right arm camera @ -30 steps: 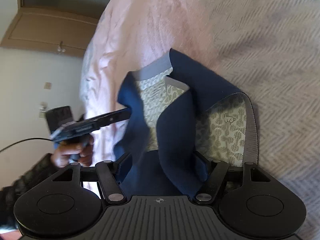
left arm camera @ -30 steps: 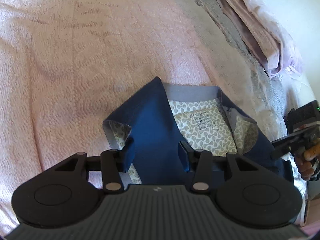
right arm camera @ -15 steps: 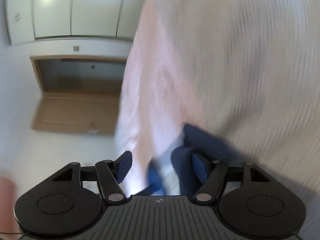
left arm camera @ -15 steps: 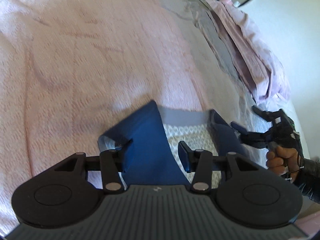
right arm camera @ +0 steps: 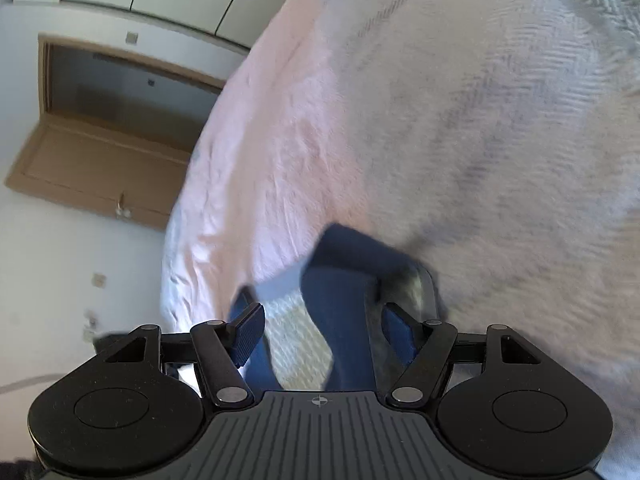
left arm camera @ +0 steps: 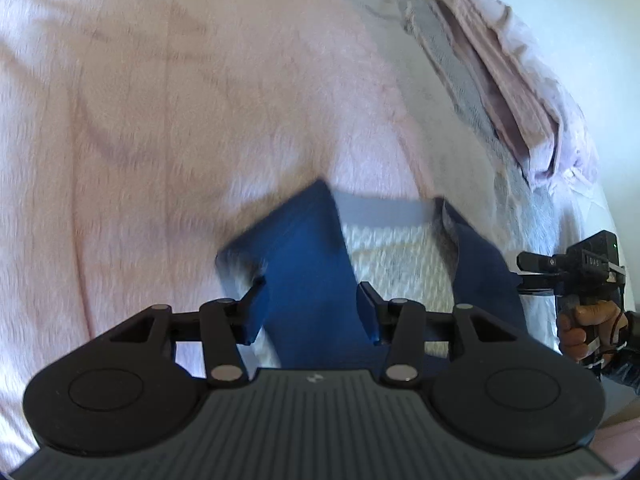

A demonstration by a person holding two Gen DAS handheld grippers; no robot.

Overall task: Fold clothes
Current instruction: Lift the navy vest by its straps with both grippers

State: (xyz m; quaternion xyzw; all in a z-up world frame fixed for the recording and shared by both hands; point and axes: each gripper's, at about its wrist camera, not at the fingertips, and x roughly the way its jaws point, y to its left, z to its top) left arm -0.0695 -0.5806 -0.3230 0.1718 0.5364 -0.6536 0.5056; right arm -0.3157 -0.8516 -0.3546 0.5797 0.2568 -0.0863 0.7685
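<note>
A navy blue garment with a pale patterned lining lies on the pink bedspread, its side flaps turned inward. My left gripper hovers low over its near edge, jaws apart, with the left flap passing between the fingers; the pads do not visibly press on it. At the garment's right edge, held by a hand, my right gripper is open. In the right wrist view, the garment lies under the right gripper, a navy flap running loosely between its wide jaws.
A grey herringbone blanket covers the bed beside the pink spread. Folded pink and grey bedding is piled at the far right edge. A wooden door and white wall stand beyond the bed.
The right gripper drew back toward the garment's right edge and swung its view up toward the door. The left view tilted upward slightly. The garment lies as before.
</note>
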